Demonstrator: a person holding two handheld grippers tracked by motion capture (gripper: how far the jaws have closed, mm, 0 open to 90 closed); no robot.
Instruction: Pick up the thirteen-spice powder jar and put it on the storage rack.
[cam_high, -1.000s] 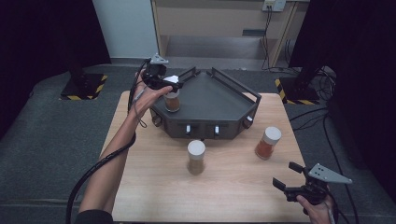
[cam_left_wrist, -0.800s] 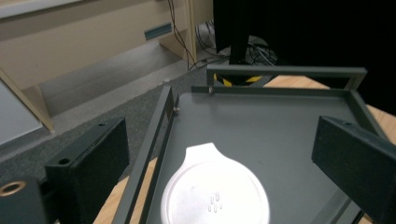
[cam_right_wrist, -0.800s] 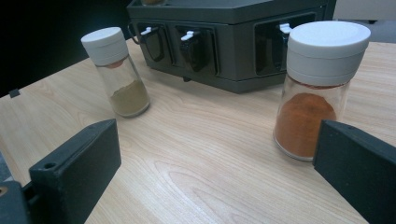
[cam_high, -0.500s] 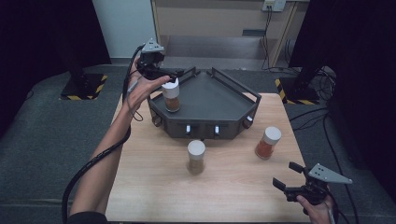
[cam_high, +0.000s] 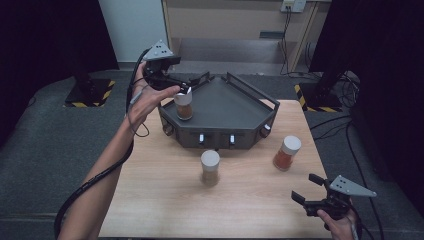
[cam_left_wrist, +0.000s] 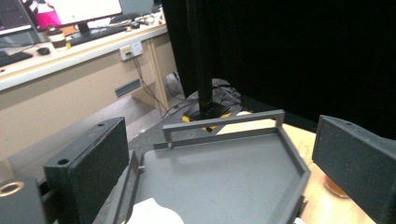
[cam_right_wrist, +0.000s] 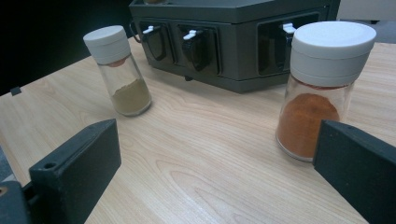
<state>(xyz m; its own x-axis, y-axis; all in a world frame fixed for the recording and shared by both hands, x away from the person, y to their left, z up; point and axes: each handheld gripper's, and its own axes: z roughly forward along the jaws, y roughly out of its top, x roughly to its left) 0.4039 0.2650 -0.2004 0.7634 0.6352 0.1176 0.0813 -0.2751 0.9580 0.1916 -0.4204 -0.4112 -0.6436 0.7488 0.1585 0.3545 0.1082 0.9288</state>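
1. The jaws of the left gripper stood wide apart, having just been opening, with nothing pressed between them; in the left gripper view the white cap of the spice jar showed low between the pads, clear of both.
2. That brown-filled, white-capped spice jar stood upright on the far-left part of the dark tray-topped rack, just below the left gripper's tips.
3. The step in hand appeared to be the release and withdrawal after setting the jar down. To do it well, the jaws should be kept fully spread and lifted straight away from the cap, so that neither pad drags the jar sideways or tips it against the tray's low rail.
4. The right gripper rested at the near-right corner of the wooden table, its jaws likewise wide and empty.
5. The orange-powder jar stood just ahead of the right gripper on the table, and the tan-powder jar farther to the left, near the rack's front latches.
6. Judged from this layout, two jars remained to be loaded; the orange one was the handier for the right gripper, gripped on the glass body below the cap.
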